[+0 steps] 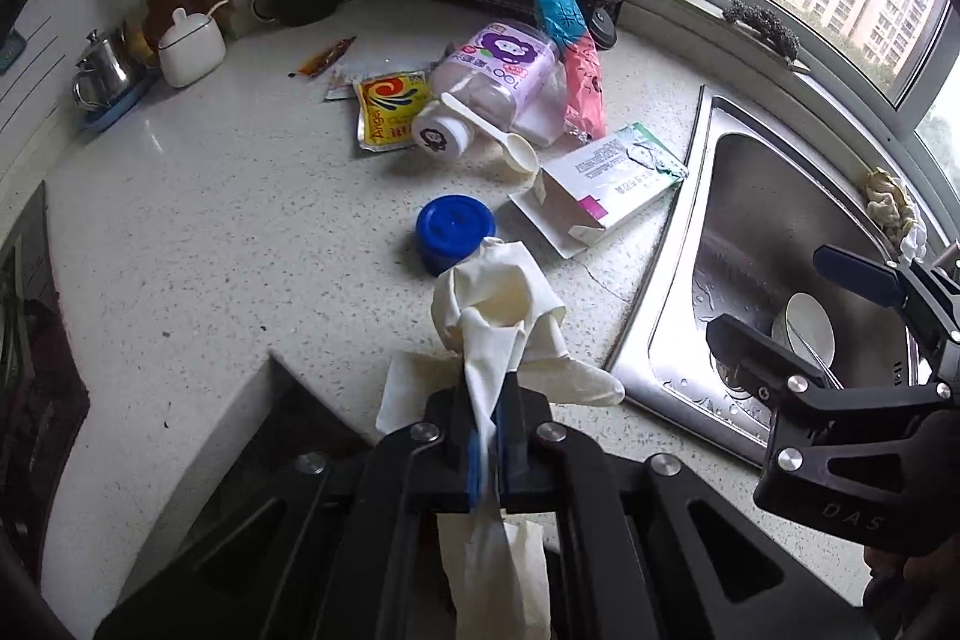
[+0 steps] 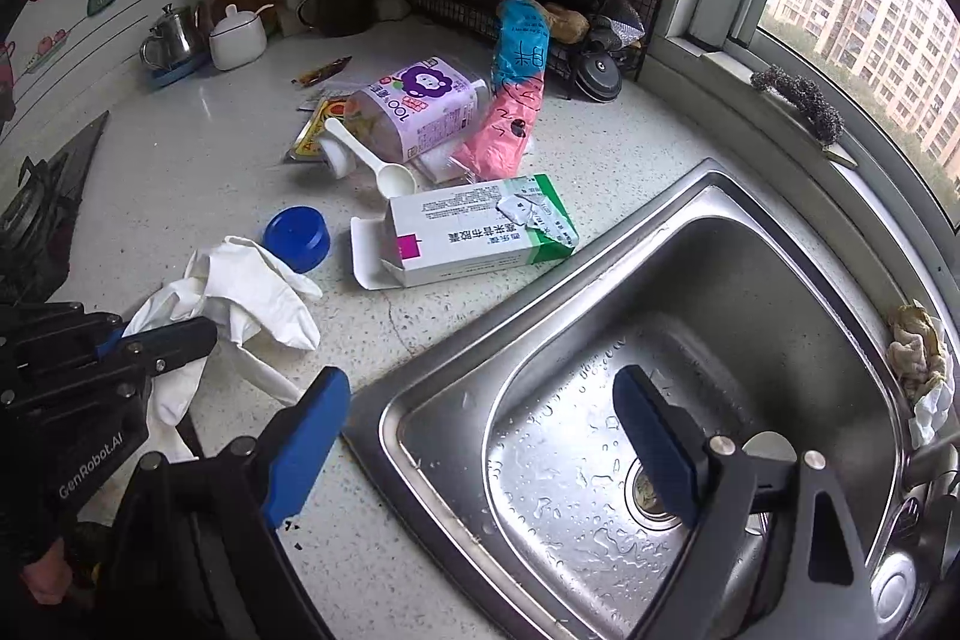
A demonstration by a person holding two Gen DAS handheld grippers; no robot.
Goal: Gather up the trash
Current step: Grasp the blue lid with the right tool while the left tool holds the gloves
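Gripping trash: left claw (image 1: 480,436) is clamped tight on a crumpled white glove (image 1: 498,304), which hangs bunched above the speckled surface (image 1: 210,220) with its loose ends trailing below the fingers.
Far left: a steel pot (image 2: 171,34) and a white lidded jar (image 2: 237,37) stand near the wall.
Blue lid (image 2: 297,238): lies flat on the surface, just beyond the glove.
Yellow sachet (image 1: 387,112): flat, partly under the toppled purple-labelled jar (image 1: 492,82).
White scoop (image 1: 498,139): rests against the jar's cap end.
Pink and blue bag (image 2: 510,100): lies just right of the jar, its top toward the wire rack (image 2: 480,4).
White and green carton (image 2: 474,229): on its side with 1 end flap open, near the sink's edge.
Sink (image 2: 750,292): wet steel basin at right; in the left wrist view a white bowl (image 1: 810,325) sits in it.
Right claw (image 2: 480,448): jaws spread wide with nothing between them, 1 finger over the surface edge, the other over the basin.
Window sill: a dark scrubber (image 2: 798,100) lies on it.
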